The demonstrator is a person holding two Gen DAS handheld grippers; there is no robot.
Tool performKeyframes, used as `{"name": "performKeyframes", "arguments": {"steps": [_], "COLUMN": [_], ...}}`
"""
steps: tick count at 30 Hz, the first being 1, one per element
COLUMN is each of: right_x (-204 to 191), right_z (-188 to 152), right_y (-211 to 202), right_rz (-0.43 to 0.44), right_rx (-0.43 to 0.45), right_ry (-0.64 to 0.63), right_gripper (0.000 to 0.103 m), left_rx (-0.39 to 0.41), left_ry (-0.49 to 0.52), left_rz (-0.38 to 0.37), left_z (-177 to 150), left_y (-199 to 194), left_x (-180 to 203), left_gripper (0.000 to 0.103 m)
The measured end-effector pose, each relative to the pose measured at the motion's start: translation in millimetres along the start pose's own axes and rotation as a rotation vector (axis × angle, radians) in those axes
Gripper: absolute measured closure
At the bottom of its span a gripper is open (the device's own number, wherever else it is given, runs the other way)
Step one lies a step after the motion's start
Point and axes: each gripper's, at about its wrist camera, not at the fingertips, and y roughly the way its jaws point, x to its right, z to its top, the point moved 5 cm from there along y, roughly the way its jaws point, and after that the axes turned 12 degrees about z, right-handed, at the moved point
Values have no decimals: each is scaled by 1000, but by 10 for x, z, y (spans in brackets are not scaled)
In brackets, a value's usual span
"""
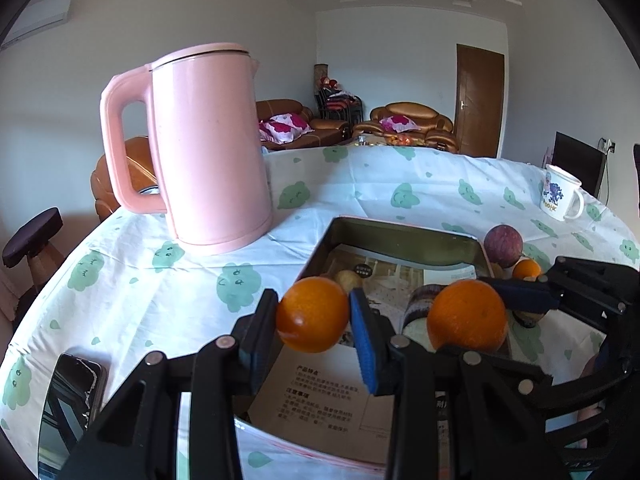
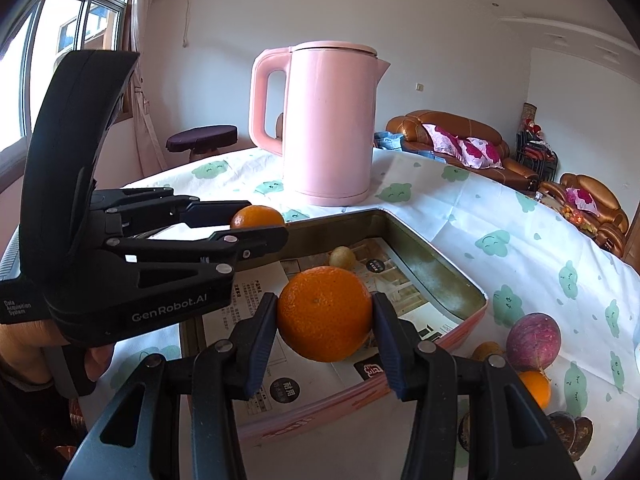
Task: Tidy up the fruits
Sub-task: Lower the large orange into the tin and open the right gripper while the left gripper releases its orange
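Note:
My left gripper [image 1: 314,308] is shut on a small orange [image 1: 312,314] and holds it over the near left corner of the metal tray [image 1: 400,229]. My right gripper [image 2: 325,308] is shut on a bigger orange [image 2: 324,314] above the paper-lined tray [image 2: 434,248]. Each wrist view shows the other hand: the right gripper [image 1: 472,312] with its orange [image 1: 466,316], and the left gripper [image 2: 260,220] with its orange [image 2: 256,216]. A small yellowish fruit [image 2: 342,257] lies inside the tray. Outside its right rim lie a purple fruit [image 2: 532,338], a small orange [image 2: 534,388] and a brownish fruit [image 2: 486,350].
A tall pink kettle [image 1: 208,148] stands on the tablecloth behind the tray's left side. A white mug [image 1: 560,198] sits at the far right edge and a phone [image 1: 72,392] lies near the front left. A dark brown husk-like thing [image 2: 568,436] lies by the loose fruit.

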Motion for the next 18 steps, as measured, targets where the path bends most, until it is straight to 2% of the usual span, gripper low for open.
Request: {"name": "performKeyframes", "arguments": {"steps": [18], "right_x": [15], "right_z": [-51], "right_y": [157], "right_rz": [8], "right_rx": [-83], "right_ry": [7], "right_gripper": [54], "left_rx": [-63], "left_ry": [28], "left_rz": [-5], "left_z": [-36], "left_y": [111], "left_x": [46], "left_gripper": [65]}}
